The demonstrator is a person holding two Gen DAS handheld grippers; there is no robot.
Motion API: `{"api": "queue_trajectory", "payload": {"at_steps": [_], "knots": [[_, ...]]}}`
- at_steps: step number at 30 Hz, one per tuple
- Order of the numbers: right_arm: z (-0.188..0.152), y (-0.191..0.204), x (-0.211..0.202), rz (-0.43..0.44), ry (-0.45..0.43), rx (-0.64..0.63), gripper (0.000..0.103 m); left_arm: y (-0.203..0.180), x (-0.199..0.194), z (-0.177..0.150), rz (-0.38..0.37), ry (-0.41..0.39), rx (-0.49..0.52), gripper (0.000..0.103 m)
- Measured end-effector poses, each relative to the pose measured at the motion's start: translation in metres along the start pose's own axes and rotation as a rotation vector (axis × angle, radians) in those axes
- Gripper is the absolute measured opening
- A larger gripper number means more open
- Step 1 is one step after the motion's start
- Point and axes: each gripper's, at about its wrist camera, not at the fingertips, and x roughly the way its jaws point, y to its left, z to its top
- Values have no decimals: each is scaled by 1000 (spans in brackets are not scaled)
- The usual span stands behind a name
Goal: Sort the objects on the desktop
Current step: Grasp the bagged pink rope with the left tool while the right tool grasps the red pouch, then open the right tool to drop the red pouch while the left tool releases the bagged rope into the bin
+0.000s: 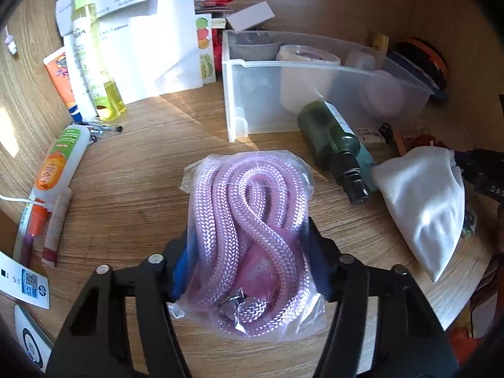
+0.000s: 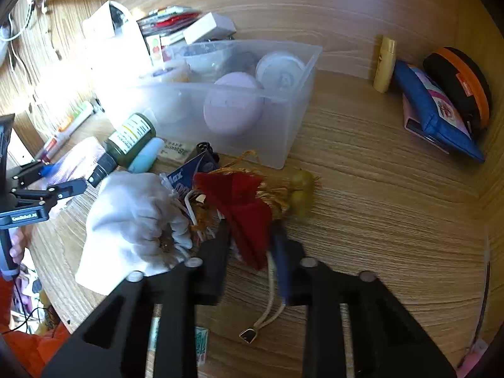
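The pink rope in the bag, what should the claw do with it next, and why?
Probably lift it toward the clear bin. The left claw has its pads against both sides of the bagged pink rope, which lies on the desk just before the bin.

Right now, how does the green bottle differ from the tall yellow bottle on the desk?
The green bottle is dark, squat and lies on its side by the clear bin, black cap toward the camera. The yellow bottle is pale, slim and longer, lying over the white papers with a light green cap pointing away. Both are lying down, outside the bin, held by neither tool.
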Motion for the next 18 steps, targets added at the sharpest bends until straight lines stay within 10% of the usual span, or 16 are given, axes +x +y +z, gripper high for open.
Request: {"api": "queue_trajectory", "payload": {"at_steps": [18], "knots": [[-7,-12,-82,6,-181,13,18,12,-46,6,-59,-154,-133,58]]}}
